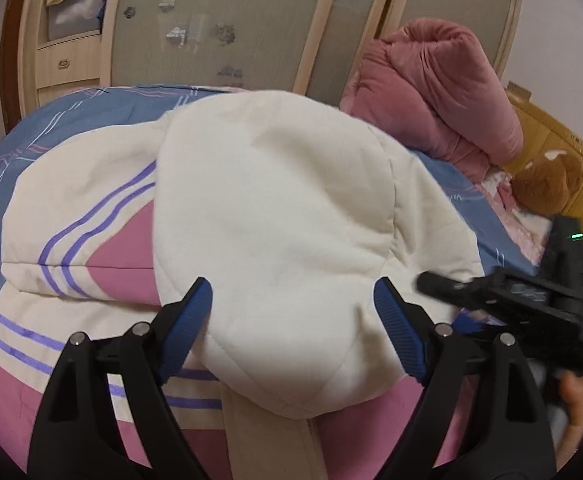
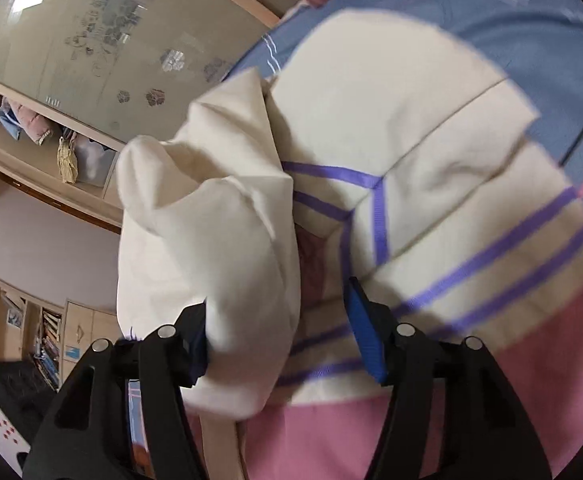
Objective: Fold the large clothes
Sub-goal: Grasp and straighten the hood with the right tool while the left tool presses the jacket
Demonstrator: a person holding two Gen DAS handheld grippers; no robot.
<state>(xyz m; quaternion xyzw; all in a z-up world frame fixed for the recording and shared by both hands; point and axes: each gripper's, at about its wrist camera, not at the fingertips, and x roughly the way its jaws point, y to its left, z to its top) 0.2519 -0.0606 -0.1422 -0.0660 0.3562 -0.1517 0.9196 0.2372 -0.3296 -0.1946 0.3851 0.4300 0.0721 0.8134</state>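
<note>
The left gripper [image 1: 293,300] stands with its jaws wide, the ribbed blue pads [image 1: 193,320] either side of the cream hood [image 1: 275,216] and gripping nothing. The right gripper [image 2: 283,320] also has its jaws spread wide; the hood's edge [image 2: 211,264] bunches up against its left finger, but whether the fabric is pinched there cannot be told, since the picture is blurred.

The task's thing, a large hooded jacket [image 1: 103,264], lies spread across the middle of the bed [image 1: 75,120], filling the near part of both views. Its cloth looks soft and padded, with faint stitched seams. The body is cream above and pink below, crossed by pairs of narrow purple stripes [image 2: 491,264]. The hood is rounded and plain cream, folded over the jacket's back. A beige strip [image 1: 267,440] runs down the near centre.

The bed is covered by a blue sheet with thin pink and white lines. At the right, the other gripper's black body [image 1: 531,304] reaches in, a green light on it. Farther right lies a brown plush toy [image 1: 547,180] by a wooden headboard [image 1: 563,152], and beyond it a bulky rolled pink quilt [image 1: 435,92]. Farthest stands a pale wood wardrobe [image 1: 219,20] with frosted, flower-printed sliding panels and an open shelf [image 1: 75,4] holding bundled cloth.
</note>
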